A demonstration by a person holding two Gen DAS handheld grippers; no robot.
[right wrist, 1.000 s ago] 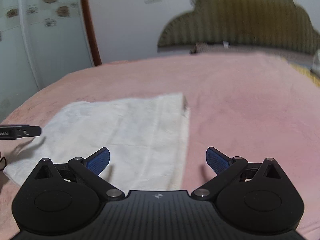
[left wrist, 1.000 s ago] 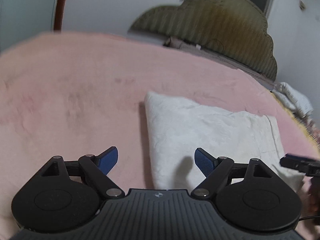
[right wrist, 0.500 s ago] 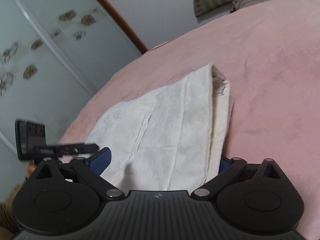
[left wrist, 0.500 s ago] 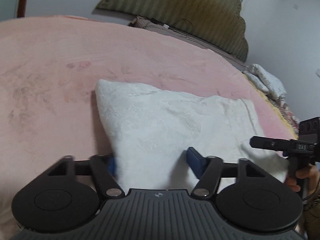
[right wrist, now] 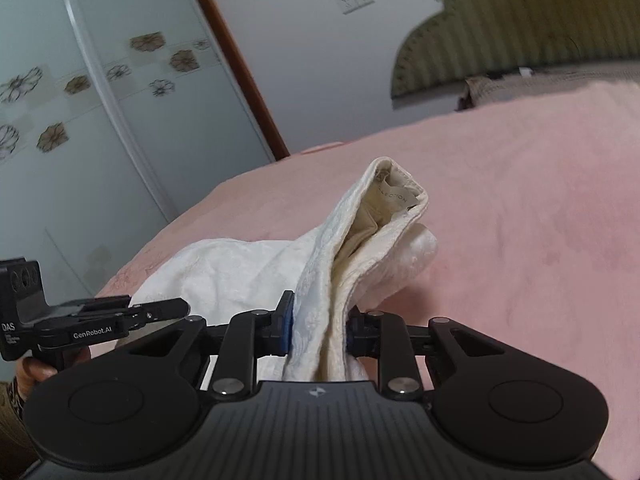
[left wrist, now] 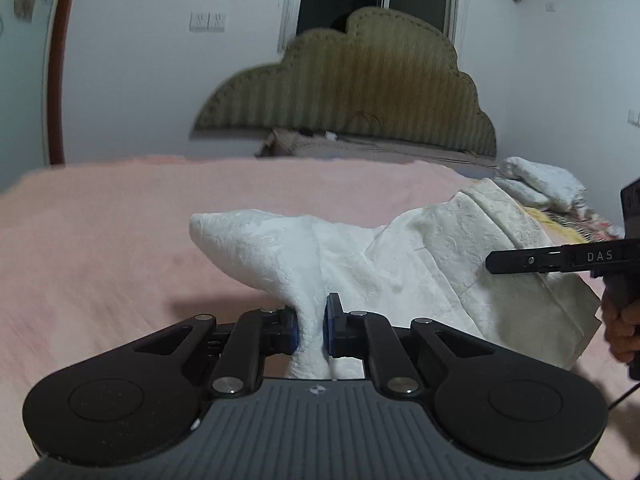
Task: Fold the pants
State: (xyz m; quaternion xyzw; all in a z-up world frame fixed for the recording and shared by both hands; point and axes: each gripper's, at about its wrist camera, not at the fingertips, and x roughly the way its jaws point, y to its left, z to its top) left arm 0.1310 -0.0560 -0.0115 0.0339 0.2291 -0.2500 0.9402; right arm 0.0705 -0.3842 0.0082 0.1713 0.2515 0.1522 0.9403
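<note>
On the pink bedspread (left wrist: pixel 120 248), white textured pants (left wrist: pixel 400 264) lie folded, near edge pinched into ridges. Left gripper (left wrist: pixel 311 326) and right gripper (right wrist: pixel 318 330), jaws just closing, each clamp a bunched fold of fabric.

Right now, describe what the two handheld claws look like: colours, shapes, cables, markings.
Both match. The left claw has a ribbed dark grey body, two round black discs, black linkage arms with silver pivot pins and blue pads. The right claw looks the same. Seen from the side, each is a slim black bar on a pistol handle, printed "DAS"; the left also reads "GenRobot.AI". A thin black cable trails below the right one.
</note>
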